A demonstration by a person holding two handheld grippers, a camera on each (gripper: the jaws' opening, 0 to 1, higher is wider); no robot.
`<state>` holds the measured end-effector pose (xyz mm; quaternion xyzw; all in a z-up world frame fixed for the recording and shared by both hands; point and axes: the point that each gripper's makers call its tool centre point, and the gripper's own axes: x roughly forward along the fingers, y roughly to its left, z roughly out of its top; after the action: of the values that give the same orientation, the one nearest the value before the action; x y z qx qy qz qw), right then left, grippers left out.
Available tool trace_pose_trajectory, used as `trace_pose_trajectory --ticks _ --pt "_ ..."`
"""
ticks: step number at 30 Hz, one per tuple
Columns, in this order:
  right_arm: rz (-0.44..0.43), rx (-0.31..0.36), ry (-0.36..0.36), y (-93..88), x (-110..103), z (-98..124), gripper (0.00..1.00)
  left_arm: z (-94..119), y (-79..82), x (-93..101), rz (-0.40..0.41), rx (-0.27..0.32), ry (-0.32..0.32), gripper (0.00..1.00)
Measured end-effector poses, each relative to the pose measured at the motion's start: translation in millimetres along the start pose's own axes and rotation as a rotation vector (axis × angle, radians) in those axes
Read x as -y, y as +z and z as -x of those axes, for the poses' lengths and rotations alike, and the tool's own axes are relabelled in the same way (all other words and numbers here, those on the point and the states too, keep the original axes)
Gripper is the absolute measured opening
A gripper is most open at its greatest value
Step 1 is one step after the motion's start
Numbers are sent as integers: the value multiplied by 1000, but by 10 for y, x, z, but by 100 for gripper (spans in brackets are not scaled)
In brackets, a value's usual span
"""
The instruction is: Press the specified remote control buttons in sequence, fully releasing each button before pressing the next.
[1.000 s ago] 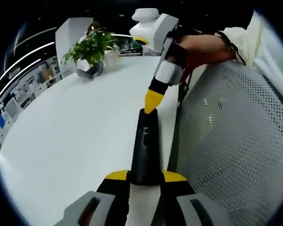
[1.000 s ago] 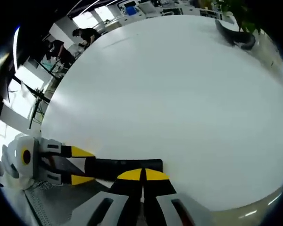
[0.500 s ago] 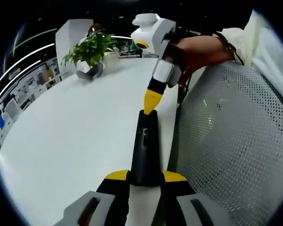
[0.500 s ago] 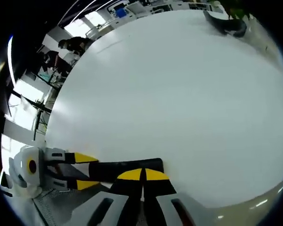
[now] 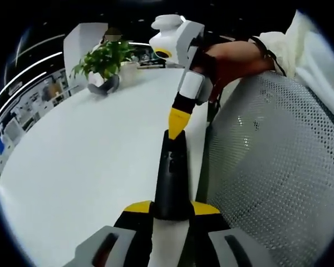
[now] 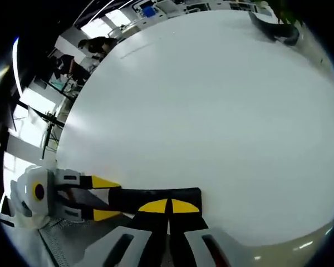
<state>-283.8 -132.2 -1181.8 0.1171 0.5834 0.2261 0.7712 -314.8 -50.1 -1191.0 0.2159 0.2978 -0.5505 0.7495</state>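
A black remote control (image 5: pixel 171 172) points away from me, with my left gripper (image 5: pixel 171 207) shut on its near end. It hangs beside the edge of the white table (image 5: pixel 89 150). My right gripper (image 5: pixel 177 123) comes down from above with a hand (image 5: pixel 234 55) behind it. Its yellow tips are shut together and meet the remote's far end. In the right gripper view, my right gripper (image 6: pixel 168 206) sits shut over the remote (image 6: pixel 128 196). The left gripper (image 6: pixel 107 198) clamps that remote from the left.
A potted green plant (image 5: pixel 103 83) stands at the far side of the table, its dark pot (image 6: pixel 273 30) at the top right. A grey mesh chair back (image 5: pixel 267 167) stands right of the remote. People (image 6: pixel 94 44) are beyond the table (image 6: pixel 211 111).
The right gripper has tilted and shifted slightly left at the remote's far end, where its tips stay. The left gripper keeps its hold on the remote.
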Motion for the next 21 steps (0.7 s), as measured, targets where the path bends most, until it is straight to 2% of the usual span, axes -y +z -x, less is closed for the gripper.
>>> trace_pose_trajectory --ticks 12,21 --pt "73 -4 -32 -13 -3 -13 0 -6 9 -2 4 8 6 25" --pt "39 -8 -20 -4 -4 -8 0 -4 8 -1 2 9 4 25"
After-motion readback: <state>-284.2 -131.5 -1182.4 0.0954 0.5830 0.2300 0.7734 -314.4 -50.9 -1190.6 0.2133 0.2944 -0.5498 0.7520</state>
